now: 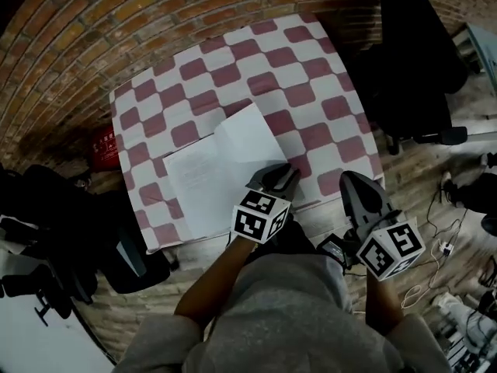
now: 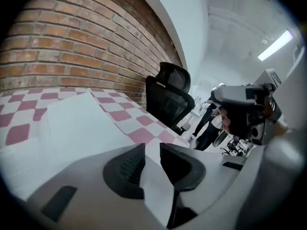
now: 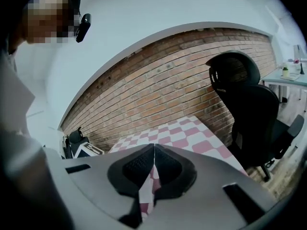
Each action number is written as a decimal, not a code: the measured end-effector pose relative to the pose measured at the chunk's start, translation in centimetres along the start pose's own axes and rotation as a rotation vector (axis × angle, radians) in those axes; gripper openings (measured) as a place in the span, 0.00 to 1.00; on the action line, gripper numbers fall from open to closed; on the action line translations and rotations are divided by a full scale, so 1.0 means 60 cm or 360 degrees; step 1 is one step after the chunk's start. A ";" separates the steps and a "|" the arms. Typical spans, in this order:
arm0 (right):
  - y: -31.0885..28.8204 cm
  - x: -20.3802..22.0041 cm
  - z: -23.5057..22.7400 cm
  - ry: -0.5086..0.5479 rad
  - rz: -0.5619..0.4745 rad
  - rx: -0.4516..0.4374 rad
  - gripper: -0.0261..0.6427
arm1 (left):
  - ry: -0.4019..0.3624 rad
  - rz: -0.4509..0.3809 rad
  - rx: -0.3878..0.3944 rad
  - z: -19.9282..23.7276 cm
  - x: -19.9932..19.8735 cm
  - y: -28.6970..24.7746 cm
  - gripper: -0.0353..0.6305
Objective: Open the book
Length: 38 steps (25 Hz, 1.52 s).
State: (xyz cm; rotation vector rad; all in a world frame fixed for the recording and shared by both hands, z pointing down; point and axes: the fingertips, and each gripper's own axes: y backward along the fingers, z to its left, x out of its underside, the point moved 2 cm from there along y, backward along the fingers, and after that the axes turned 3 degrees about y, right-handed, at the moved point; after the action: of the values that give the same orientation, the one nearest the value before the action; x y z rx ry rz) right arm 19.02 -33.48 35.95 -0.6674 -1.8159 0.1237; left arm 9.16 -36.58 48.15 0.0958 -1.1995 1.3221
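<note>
The book [image 1: 221,165] lies open on the red-and-white checked table [image 1: 311,76], its white pages facing up. In the left gripper view the pages [image 2: 81,123] spread out to the left ahead of the jaws. My left gripper [image 1: 281,176] hovers at the book's near right corner. Its jaws [image 2: 152,150] stand a little apart with nothing between them. My right gripper [image 1: 359,183] is over the table's front right edge, away from the book. Its jaws [image 3: 154,150] are pressed together and empty, pointing across the checked cloth [image 3: 192,133] toward the brick wall.
A black office chair [image 1: 419,61] stands just right of the table, also seen as the chair [image 3: 249,109] in the right gripper view. A red canister [image 1: 105,146] sits on the floor at the left by dark equipment [image 1: 46,231]. Cables [image 1: 435,263] lie on the floor at the right.
</note>
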 end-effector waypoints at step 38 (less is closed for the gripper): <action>0.139 0.019 0.216 0.0326 -0.0232 -0.0044 0.08 | -0.0131 -0.0543 0.0049 -0.028 0.095 0.304 0.48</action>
State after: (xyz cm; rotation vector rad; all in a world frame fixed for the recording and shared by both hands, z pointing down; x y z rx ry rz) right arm 10.26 -22.83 28.98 -0.5438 -1.6642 -0.0651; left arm -5.01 -25.57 41.36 0.3642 -1.1723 1.0443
